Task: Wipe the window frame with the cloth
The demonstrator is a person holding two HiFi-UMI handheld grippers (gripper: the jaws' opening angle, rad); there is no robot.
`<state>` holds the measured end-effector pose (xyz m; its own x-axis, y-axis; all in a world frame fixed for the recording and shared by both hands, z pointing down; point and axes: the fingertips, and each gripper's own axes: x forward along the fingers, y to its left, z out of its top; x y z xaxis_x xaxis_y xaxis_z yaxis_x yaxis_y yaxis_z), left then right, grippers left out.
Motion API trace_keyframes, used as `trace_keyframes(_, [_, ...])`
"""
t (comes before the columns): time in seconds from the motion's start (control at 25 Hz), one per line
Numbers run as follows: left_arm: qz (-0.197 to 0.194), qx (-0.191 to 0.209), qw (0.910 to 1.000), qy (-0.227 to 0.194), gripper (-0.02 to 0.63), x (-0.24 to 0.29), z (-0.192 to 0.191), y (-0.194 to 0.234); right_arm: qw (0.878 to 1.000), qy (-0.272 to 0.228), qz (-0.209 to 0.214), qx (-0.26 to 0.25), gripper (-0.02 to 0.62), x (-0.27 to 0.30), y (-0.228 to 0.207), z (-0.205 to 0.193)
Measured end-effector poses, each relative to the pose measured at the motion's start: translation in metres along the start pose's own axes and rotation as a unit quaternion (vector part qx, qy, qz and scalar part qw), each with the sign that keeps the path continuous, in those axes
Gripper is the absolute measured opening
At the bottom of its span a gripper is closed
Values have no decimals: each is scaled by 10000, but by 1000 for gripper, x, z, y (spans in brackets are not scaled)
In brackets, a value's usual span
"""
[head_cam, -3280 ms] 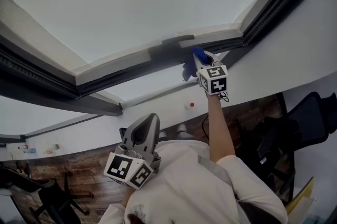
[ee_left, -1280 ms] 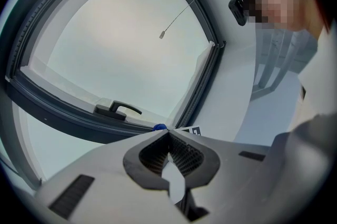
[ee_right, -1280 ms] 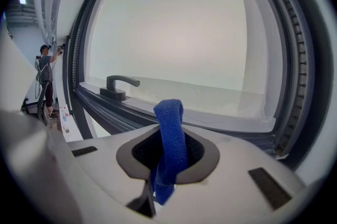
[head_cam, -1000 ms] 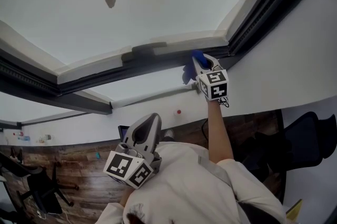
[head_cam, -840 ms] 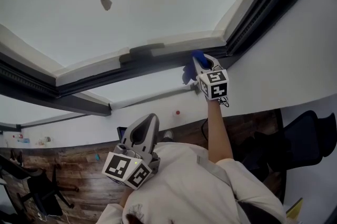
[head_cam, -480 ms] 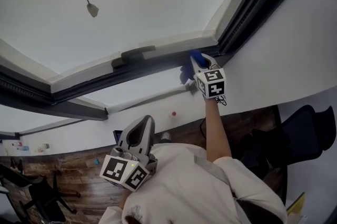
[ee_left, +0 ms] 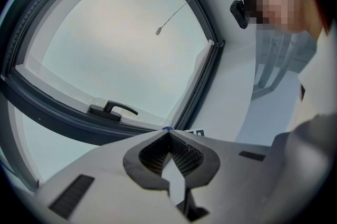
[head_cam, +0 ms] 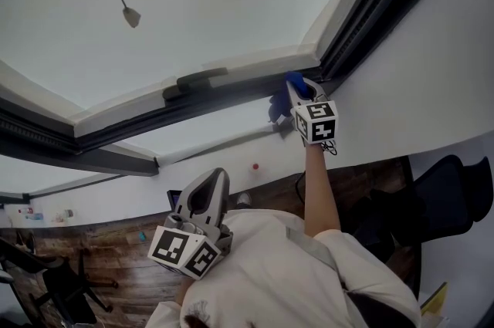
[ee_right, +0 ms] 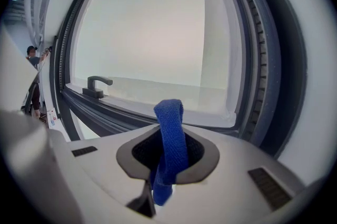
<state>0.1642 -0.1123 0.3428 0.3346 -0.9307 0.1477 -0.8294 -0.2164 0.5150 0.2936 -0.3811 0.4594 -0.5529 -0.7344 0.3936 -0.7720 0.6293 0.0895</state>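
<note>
Here, the left gripper [head_cam: 218,176] hangs shut and empty at the chest; beyond, the right gripper [head_cam: 297,87] clamps the blue cloth [ee_right: 170,128] at the window frame [head_cam: 370,2] corner. The thin fold may slip out under rubbing.

Hidden, cropped and unreadable items, window corner.
Cloth [head_cam: 291,79]: largely behind the right gripper [head_cam: 301,89] in the head view, so contact with the window frame [head_cam: 369,6] cannot be told; in the right gripper view its lower end drops out of sight between the clamping jaws. Window frame: cut by top and left edges. Pull cord [head_cam: 132,16]: upper end cropped. Small items [head_cam: 31,215], far left: too small to name. Chair [head_cam: 455,187]: cropped at right edge. Right gripper, left gripper view: hidden behind the left gripper [ee_left: 169,136], save a marker corner.
</note>
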Motion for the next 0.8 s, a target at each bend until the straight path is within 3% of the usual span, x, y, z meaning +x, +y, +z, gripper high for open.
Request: trace_keyframes(0.8, [27,-177,9998,25,5,4,0,12,9980,46,-605,150,54,-7,-48,-7])
